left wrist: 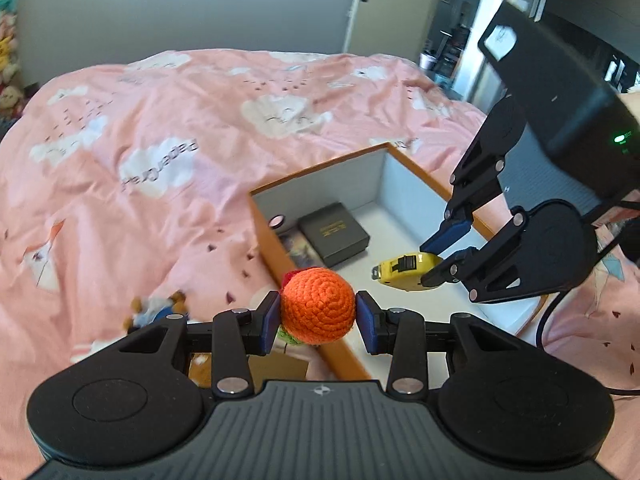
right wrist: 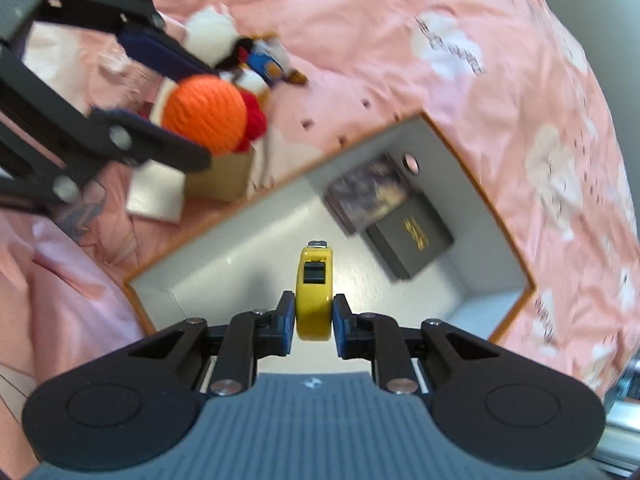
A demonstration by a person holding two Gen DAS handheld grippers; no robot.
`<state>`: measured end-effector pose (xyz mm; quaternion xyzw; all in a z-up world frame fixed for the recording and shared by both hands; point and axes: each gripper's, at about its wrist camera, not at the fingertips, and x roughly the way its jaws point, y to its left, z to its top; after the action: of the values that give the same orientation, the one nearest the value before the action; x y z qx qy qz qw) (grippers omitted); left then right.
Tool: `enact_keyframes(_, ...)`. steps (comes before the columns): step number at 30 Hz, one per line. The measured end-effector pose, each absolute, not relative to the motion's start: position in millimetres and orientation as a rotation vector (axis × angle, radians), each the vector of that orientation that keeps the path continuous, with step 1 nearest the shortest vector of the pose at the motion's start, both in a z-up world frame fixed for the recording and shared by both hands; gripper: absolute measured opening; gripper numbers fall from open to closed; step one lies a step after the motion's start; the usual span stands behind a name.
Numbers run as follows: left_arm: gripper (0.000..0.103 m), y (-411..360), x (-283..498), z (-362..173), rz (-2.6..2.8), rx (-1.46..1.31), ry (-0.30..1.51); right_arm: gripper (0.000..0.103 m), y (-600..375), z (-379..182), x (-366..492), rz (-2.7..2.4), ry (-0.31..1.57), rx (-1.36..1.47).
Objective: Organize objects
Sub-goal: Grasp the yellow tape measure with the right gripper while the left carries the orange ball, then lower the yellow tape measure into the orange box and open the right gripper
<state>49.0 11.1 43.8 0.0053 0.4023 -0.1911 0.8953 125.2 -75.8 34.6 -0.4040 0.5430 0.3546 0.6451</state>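
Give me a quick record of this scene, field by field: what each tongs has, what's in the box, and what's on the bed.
left tongs: shut on orange crocheted ball
right tongs: shut on yellow tape measure, above the box
box: orange-edged open box with grey inside, on pink cloud-print bedspread
in box: dark square case, picture card
on bed: small plush toy
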Motion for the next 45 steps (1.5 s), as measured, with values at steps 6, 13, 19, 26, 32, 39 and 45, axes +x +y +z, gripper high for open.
enact_keyframes(6,0.045,-16,74,35,-0.448,0.116,0.844,0.02,-111,27,140,0.757,1.248,-0.888)
enact_keyframes(13,0.046,-47,112,16,-0.528,0.226,0.863,0.02,-128,-4,163,0.695,1.156,-0.991)
enact_keyframes(19,0.045,-59,146,-2,-0.546,0.276,0.899,0.02,-129,-34,184,0.665,1.062,-1.133)
enact_keyframes(26,0.046,-60,167,-16,-0.553,0.273,0.906,0.02,-125,-69,201,0.627,0.984,-1.25)
enact_keyframes(32,0.045,-59,180,-25,-0.55,0.281,0.917,0.021,-125,-75,210,0.694,0.971,-1.231)
enact_keyframes(39,0.045,-62,185,-28,-0.57,0.285,0.914,0.022,-131,-74,226,0.796,1.045,-1.154)
enact_keyframes(45,0.046,-63,186,-28,-0.568,0.28,0.915,0.024,-137,-80,242,0.803,1.048,-1.201)
